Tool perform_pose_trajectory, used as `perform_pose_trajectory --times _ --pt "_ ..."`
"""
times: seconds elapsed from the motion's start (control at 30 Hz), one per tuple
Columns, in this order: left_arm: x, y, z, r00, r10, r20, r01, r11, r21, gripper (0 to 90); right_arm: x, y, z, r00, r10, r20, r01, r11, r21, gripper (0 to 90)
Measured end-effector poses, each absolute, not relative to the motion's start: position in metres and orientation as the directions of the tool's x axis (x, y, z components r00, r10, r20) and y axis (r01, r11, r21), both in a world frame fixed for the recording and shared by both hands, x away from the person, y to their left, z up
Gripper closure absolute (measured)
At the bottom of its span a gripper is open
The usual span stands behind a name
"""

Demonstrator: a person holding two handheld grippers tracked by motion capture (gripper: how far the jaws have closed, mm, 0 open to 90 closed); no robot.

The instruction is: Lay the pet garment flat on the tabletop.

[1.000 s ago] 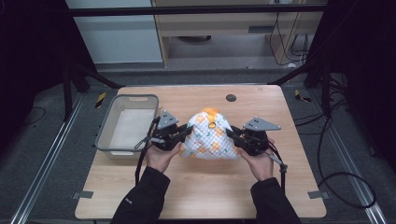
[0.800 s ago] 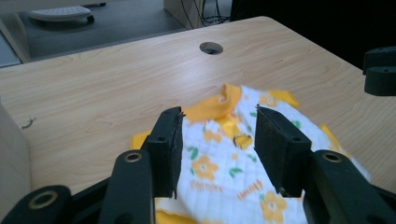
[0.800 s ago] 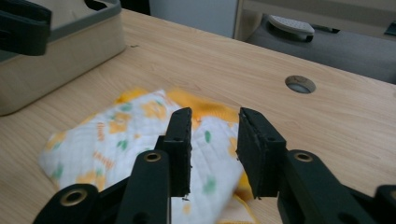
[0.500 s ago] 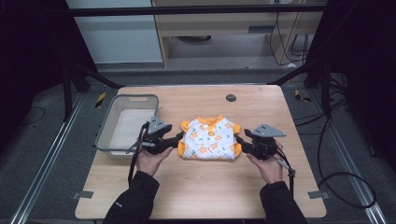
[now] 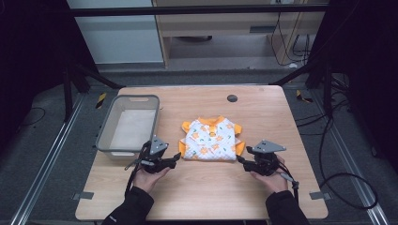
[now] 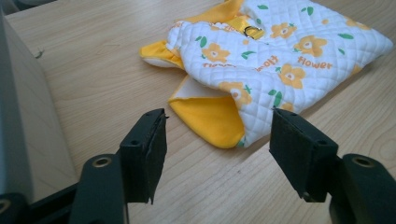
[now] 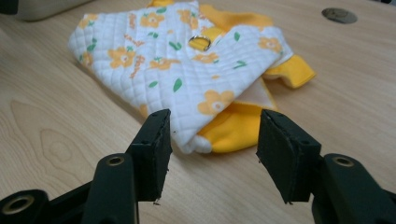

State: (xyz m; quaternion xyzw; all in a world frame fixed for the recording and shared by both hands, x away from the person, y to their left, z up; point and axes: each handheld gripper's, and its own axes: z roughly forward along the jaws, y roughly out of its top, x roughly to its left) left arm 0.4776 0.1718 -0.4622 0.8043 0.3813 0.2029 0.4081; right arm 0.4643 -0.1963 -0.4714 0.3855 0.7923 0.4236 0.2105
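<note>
So both grippers, left (image 5: 174,159) and right (image 5: 241,161), had just been opening off the folded flowery vest (image 5: 210,140), jaws apart with nothing between, probably next re-gripping for another fold.

High view looks down on whole table (image 5: 206,187); both tool views sit low, close, sharing garment (image 5: 211,139)

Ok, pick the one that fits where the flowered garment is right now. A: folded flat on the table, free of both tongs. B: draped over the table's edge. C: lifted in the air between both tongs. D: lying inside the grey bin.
A: the flowered garment lies folded on the table, between the open left tongs and the open right tongs, apart from the grey bin.
</note>
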Motion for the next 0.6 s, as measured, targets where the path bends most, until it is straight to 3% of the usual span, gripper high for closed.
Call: perform_pose_trajectory --times 0.3,0.43,0.57,0.6 --pt "0.488 0.155 -0.483 0.663 0.749 0.014 0.467 -0.428 0.774 43.1 0.474 -0.182 -0.491 -0.636 0.771 -0.022 0.473 0.413 0.779 43.9" --pt "0.491 0.146 -0.49 0.686 0.727 0.022 0.467 -0.463 0.754 50.1 0.476 -0.177 -0.496 -0.653 0.757 -0.026 0.478 0.438 0.761 46.3" --pt "0.493 0.141 -0.496 0.695 0.718 0.032 0.473 -0.49 0.732 57.8 0.477 -0.172 -0.496 -0.665 0.746 -0.039 0.463 0.453 0.762 52.4" --pt "0.493 0.14 -0.497 0.692 0.721 0.042 0.473 -0.496 0.728 60.5 0.478 -0.17 -0.497 -0.67 0.741 -0.043 0.469 0.468 0.749 60.1"
